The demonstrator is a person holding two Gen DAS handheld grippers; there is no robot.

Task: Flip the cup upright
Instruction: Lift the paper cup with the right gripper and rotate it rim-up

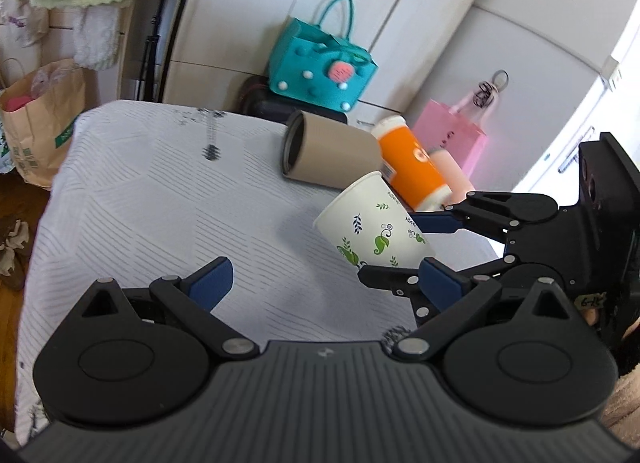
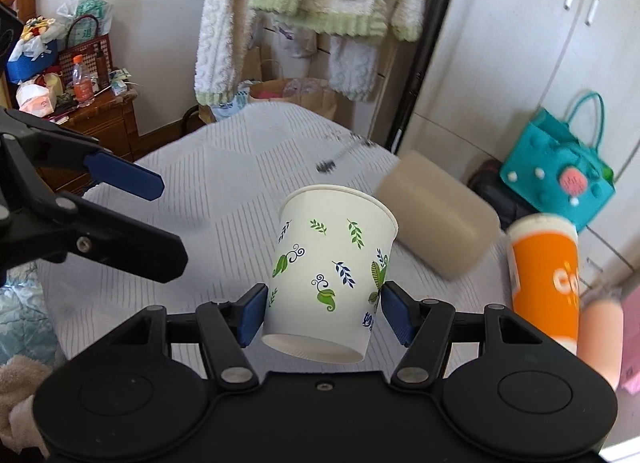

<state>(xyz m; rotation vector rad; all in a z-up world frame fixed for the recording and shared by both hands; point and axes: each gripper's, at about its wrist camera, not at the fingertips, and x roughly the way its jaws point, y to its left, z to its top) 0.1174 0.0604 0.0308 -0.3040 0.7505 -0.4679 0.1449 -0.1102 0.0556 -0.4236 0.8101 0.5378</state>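
A white paper cup (image 2: pixel 328 275) with green and blue leaf prints is held by my right gripper (image 2: pixel 324 313), shut on its lower body. The cup is lifted above the white patterned cloth (image 2: pixel 224 183), its rim pointing away and up, slightly tilted. In the left wrist view the cup (image 1: pixel 372 223) shows tilted with its mouth toward the left, between the right gripper's fingers (image 1: pixel 436 221). My left gripper (image 1: pixel 326 283) is open and empty, just left of and in front of the cup; it also shows in the right wrist view (image 2: pixel 160 223).
A tan cylinder (image 1: pixel 328 151) lies on its side behind the cup. An orange bottle (image 1: pixel 412 163) and a peach one (image 2: pixel 600 335) lie beside it. A teal bag (image 1: pixel 320 67) and a pink bag (image 1: pixel 452 135) stand beyond the table edge.
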